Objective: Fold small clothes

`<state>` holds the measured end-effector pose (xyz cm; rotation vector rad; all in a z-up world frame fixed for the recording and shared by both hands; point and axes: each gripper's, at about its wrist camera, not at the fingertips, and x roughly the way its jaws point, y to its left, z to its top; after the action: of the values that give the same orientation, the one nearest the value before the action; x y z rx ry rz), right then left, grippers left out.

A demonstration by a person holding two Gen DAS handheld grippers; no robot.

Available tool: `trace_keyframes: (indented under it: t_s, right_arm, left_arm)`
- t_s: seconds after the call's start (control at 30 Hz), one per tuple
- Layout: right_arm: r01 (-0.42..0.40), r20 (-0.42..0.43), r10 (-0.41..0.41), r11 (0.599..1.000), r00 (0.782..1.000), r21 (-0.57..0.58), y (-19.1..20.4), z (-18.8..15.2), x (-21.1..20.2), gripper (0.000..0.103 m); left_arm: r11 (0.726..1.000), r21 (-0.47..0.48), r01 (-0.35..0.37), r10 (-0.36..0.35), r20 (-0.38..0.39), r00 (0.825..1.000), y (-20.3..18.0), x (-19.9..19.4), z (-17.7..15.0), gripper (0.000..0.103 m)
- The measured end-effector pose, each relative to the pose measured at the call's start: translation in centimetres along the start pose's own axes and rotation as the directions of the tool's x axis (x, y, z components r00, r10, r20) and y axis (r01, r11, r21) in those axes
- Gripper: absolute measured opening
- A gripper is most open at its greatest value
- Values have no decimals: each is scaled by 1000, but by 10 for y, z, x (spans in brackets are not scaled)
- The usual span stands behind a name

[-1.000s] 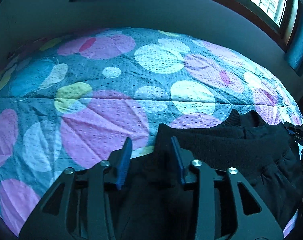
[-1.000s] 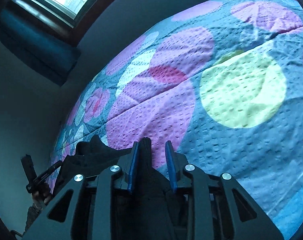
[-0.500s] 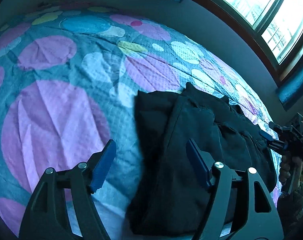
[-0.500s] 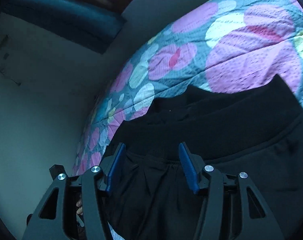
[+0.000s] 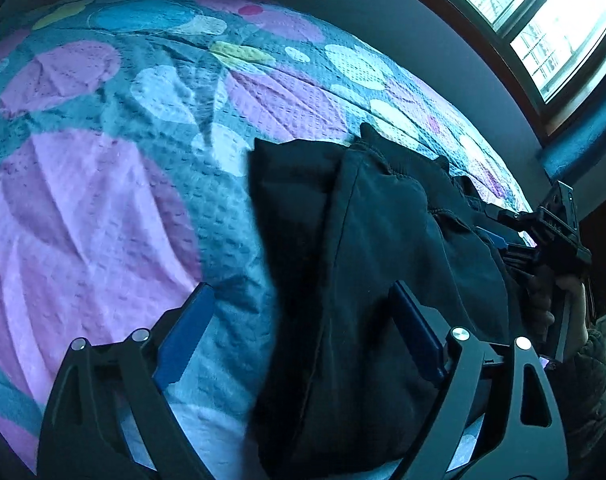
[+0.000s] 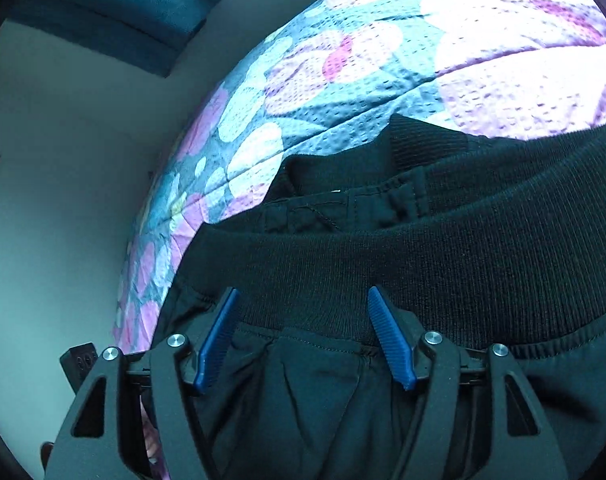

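A small black garment (image 5: 383, 248) lies folded on the bed's dotted bedspread (image 5: 103, 200). My left gripper (image 5: 299, 312) is open above the garment's left edge, holding nothing. In the right wrist view the garment's ribbed black waistband (image 6: 443, 264) runs across the middle, with more dark fabric folded beneath it. My right gripper (image 6: 303, 300) is open just over the waistband, holding nothing. The right gripper also shows in the left wrist view (image 5: 543, 232) at the garment's far right side, held by a hand.
The bedspread (image 6: 383, 60) is blue with pink, white and yellow circles. A grey wall (image 5: 383, 8) and a bright window (image 5: 543, 20) stand behind the bed. A teal curtain (image 6: 115, 16) hangs at the wall.
Both grippers have opened and let go of the garment, then drawn back. The garment now lies folded on the bed. Both cameras have swung toward the window side.
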<state>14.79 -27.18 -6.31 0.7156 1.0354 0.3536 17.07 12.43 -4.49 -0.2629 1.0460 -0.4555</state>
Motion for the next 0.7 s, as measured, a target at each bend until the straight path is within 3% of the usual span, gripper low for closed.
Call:
trace_keyframes:
  t_s: [0.13,0.3,0.43,0.53,0.57,0.7]
  right_arm:
    - [-6,10,6,1000,1000,-12,-1,-1,-1,66]
    - [-22,26,23,1000,999,-17,-6,-5,-8,66]
    - [-28,33,29,999,999,-23,-6,-5,-8,66]
    - [-36,42,37,999,998,-24,-8,-6,-9,67]
    - [-36,47,38,999,998,-29,-7,-6,-9,67]
    - [-37,56,39,998,998,-45,-7,-7,-9,67]
  left_arm:
    - [1000,12,17,-16,-28,999,-3,13,16,88]
    - [995,13,103,-101,-96,990,1,24,35,88]
    - [973,-49,227,-232,-166,958,20,26,46,88]
    - [934,-125,335,-354,-177,918,33,26,46,87]
    - [917,-128,378,-397,-205,895,32,26,41,85]
    - [923,-84,374,-383,-239,892,28,17,22,84]
